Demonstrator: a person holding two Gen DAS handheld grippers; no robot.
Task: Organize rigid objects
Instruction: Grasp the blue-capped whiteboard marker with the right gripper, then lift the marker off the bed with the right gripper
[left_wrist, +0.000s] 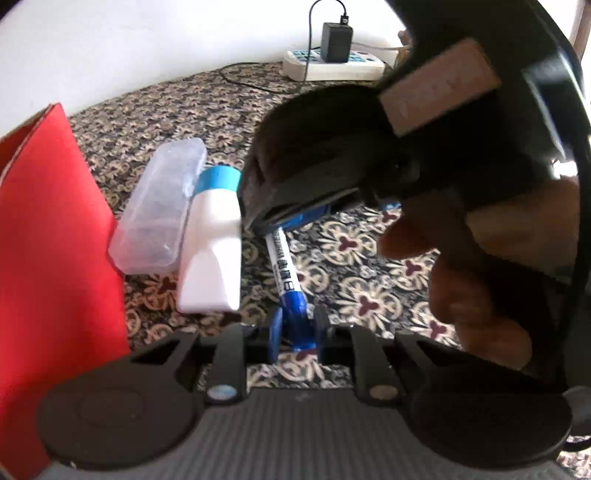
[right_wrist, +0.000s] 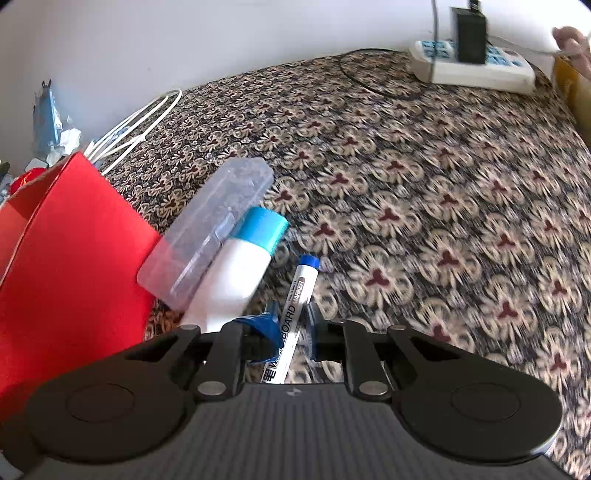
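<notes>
We note the cloth (right_wrist: 424, 192), then a red bag (right_wrist: 70, 266) (upright) beside a clear case (right_wrist: 207, 236) and tube (right_wrist: 236, 280). Smallest, the marker (right_wrist: 297, 310) lies on the cloth, left gripper (left_wrist: 295, 328) and right gripper (right_wrist: 291, 328) both clamped on it.

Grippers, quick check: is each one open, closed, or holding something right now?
Left gripper: closed on the capped end of the whiteboard marker.
Right gripper: closed on the same marker's barrel.
</notes>
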